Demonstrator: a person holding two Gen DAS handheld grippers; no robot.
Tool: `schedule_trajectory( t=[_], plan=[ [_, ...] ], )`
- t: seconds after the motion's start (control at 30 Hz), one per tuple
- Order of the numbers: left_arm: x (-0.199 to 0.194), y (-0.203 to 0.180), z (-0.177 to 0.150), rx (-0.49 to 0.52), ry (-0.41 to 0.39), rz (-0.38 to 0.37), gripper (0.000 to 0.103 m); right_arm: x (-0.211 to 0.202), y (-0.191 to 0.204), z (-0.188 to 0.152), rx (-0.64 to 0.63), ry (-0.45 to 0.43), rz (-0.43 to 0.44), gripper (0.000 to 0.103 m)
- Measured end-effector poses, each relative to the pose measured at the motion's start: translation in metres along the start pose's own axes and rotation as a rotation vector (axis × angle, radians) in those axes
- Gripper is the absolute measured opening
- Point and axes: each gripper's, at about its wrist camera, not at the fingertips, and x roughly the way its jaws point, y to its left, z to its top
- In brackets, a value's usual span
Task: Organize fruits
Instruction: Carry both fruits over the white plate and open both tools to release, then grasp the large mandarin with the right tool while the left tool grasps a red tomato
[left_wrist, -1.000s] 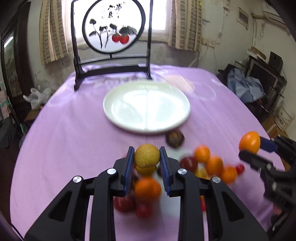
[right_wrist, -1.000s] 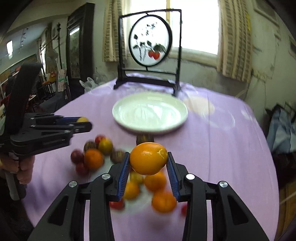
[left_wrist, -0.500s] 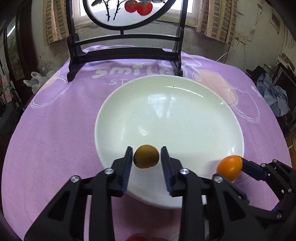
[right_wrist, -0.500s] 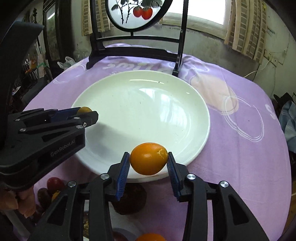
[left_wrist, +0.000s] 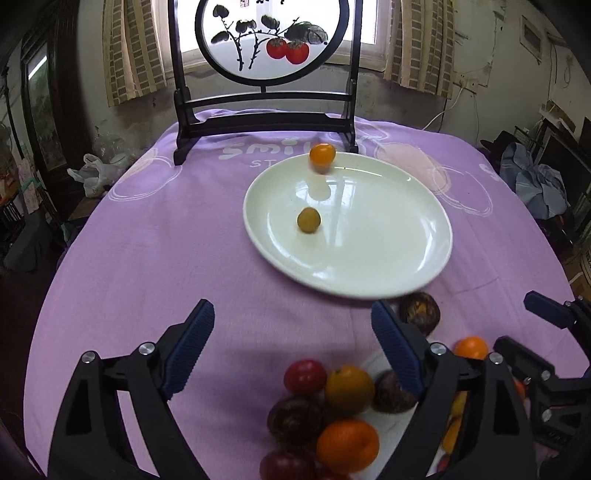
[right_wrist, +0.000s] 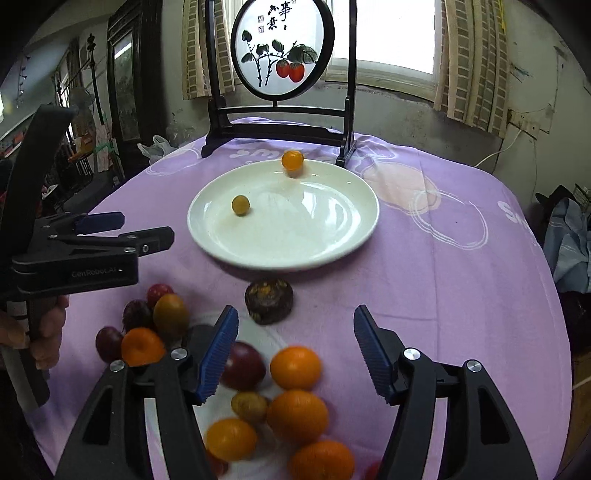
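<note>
Two grippers, left gripper (left_wrist: 291, 343) and right gripper (right_wrist: 295, 347), hang with jaws spread wide and empty above a fruit pile (right_wrist: 295, 410) on the purple tablecloth (right_wrist: 461, 295). Beyond, one white plate (right_wrist: 332, 243) carries two fruits: a yellow fruit (right_wrist: 240, 205) and an orange (right_wrist: 292, 161) at the far rim.

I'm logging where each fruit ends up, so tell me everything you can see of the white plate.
The white plate is round, shallow and glossy, ceramic by its look, lying flat on the purple tablecloth before the painted screen. It holds a small yellow fruit left of centre and an orange fruit at its far rim. A dark brown fruit lies beside its near edge. Neither gripper touches it.
</note>
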Motion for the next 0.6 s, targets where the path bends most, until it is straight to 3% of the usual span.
schedule_trajectory(
  t=[0.23,0.4,0.6],
  plan=[
    [-0.035,0.014,-0.069,-0.033,0.009,-0.002,0.088,-0.049,-0.011,-0.066,0.036,-0.021,-0.044,0.072],
    [-0.047,0.018,-0.103,-0.062,0.03,-0.012,0.088,-0.056,-0.016,-0.101,0.068,0.023,-0.086,0.072],
    [-0.051,0.017,-0.125,-0.075,0.064,-0.033,0.089,-0.048,-0.013,-0.117,0.047,0.09,-0.086,0.072]
  ],
)
